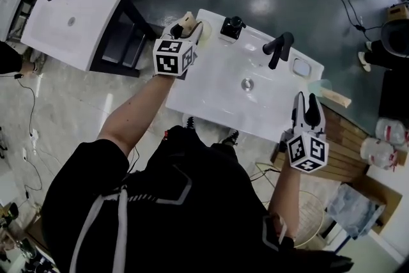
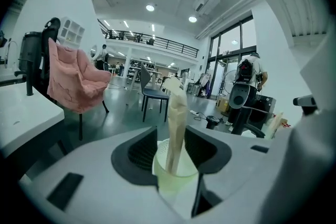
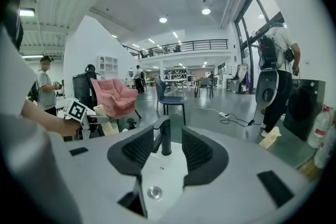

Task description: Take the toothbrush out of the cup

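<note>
Straddling the cup (image 2: 176, 178): left gripper (image 2: 172, 140), jaws spread wide, one dark pad on each side of the cup and close to it; no squeeze shows, so released.
Cup: pale translucent green, upright between those pads, on the far left corner of the white sink (image 1: 217, 89).
Toothbrush (image 2: 176, 113): cream-coloured, standing in the cup and leaning slightly, its top well above the rim.
Right gripper (image 3: 168, 148): jaws apart with nothing between them, released; in the head view it hovers by the sink's near right edge.
Faucet (image 3: 164, 136): black, seen beyond the right jaws, at the back of the basin.
Drain (image 3: 154, 192): round metal, in the basin floor nearer than the faucet.
Black container (image 1: 232, 27): on the sink's back rim, between cup and faucet.
Second sink (image 1: 73, 22): white, well apart to the left.
Pink armchair (image 2: 73, 81): on the floor beyond the left gripper.
</note>
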Demonstrator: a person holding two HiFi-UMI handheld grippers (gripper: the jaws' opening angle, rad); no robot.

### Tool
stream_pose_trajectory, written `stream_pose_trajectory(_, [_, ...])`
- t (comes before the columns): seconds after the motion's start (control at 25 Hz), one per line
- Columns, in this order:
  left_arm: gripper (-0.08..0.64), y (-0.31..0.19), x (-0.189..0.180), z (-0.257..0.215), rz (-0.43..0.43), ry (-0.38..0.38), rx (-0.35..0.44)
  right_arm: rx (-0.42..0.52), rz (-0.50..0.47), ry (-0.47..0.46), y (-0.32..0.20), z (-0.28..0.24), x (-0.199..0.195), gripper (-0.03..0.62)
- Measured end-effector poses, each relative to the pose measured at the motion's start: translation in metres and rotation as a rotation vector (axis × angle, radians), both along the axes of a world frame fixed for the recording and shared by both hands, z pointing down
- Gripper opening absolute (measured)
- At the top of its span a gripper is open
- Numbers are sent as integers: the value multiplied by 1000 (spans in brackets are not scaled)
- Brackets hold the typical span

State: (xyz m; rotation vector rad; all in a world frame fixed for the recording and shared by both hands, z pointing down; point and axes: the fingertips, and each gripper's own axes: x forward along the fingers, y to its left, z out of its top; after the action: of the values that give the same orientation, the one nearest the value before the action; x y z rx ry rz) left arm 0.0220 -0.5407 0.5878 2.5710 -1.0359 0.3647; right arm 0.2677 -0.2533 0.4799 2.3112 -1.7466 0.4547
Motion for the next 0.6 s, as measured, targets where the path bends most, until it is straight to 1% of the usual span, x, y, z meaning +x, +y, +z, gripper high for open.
stream_pose_trajectory(0.12, [41, 0, -4, 0, -24, -15, 17, 0, 0, -2, 1, -1, -1, 175])
stream_pose_trajectory(0.2, [29, 0, -6, -1, -39, -16, 24, 1, 1, -6, 3, 0, -1, 175])
stream_pose_trajectory(0.36, [21, 2, -4, -8, -37, -22, 52, 8, 1, -10, 9, -2, -1, 175])
stream_pose_trajectory(0.6, [20, 5, -5, -35, -44, -2, 90, 36, 12, -10, 22, -13, 5, 175])
